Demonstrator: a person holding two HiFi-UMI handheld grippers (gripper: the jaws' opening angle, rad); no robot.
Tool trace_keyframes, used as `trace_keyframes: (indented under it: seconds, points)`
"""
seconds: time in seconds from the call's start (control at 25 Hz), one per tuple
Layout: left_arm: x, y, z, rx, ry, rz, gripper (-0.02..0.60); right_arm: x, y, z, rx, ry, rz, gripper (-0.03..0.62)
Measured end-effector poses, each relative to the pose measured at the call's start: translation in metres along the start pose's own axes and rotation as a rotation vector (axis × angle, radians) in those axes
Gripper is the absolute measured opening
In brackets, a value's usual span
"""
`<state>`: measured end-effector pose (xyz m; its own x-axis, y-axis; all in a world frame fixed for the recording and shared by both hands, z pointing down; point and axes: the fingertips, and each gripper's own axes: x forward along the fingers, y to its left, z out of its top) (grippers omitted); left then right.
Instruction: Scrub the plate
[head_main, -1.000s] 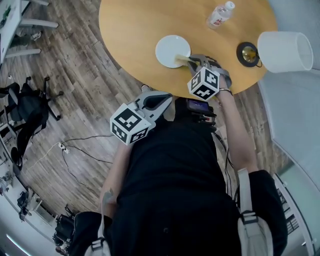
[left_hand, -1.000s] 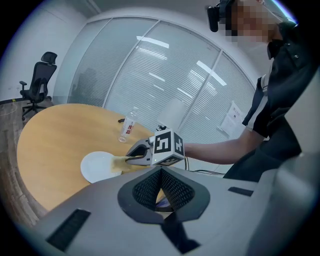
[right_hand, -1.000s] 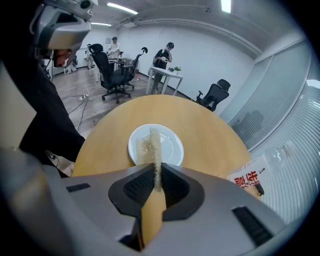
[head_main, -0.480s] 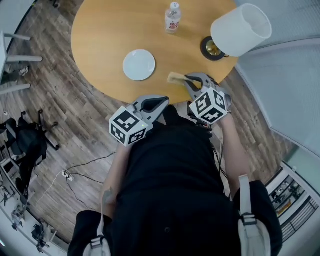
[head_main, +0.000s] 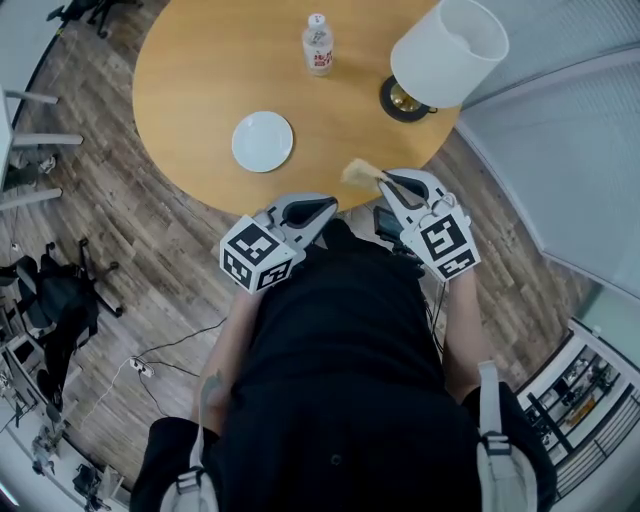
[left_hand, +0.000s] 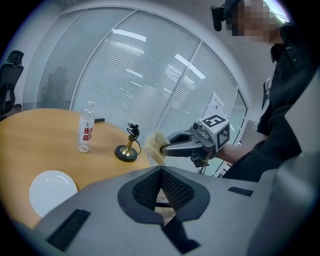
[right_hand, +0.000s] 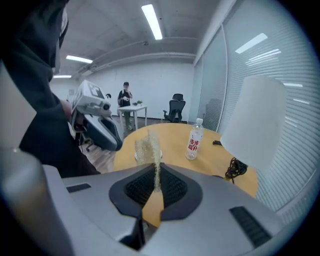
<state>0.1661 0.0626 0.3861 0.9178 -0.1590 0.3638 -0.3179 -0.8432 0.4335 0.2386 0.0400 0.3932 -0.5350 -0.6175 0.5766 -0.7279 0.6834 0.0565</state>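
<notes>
A white plate (head_main: 262, 141) lies on the round wooden table (head_main: 200, 80), near its front edge; it shows low at the left in the left gripper view too, plate (left_hand: 52, 187). My right gripper (head_main: 385, 180) is shut on a pale yellow scrub sponge (head_main: 358, 172), held over the table's near edge, right of the plate and apart from it. In the right gripper view the sponge (right_hand: 149, 146) sticks up from the right gripper (right_hand: 156, 167). My left gripper (head_main: 325, 208) is shut and empty, off the table close to my body; its jaws (left_hand: 161, 170) meet at the tips.
A water bottle (head_main: 317, 45) stands at the table's far side. A lamp with a white shade (head_main: 448, 52) and a brass base (head_main: 405, 100) stands at the right rim. Office chairs (head_main: 60, 300) and cables lie on the wood floor to the left.
The right gripper has drawn the sponge off the plate's edge, back and to the right toward the table rim. The left gripper has stayed by my body. My head view has shifted.
</notes>
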Motion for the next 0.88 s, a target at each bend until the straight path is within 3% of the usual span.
trace_keyframes:
  seconds: [0.2, 0.32, 0.48, 0.88]
  points:
    - [0.01, -0.003, 0.006, -0.002, -0.014, 0.011, 0.008, -0.019, -0.011, 0.02, 0.189, -0.181, 0.077, 0.028]
    - [0.012, 0.001, 0.01, -0.009, -0.025, 0.021, 0.009, -0.024, -0.02, 0.032, 0.246, -0.253, 0.117, 0.028]
    - [0.014, 0.001, 0.007, -0.015, -0.026, 0.036, 0.008, -0.032, -0.03, 0.037, 0.261, -0.303, 0.139, 0.028]
    - [0.01, 0.008, 0.007, -0.021, -0.033, 0.056, 0.008, -0.02, -0.021, 0.037, 0.207, -0.272, 0.186, 0.028]
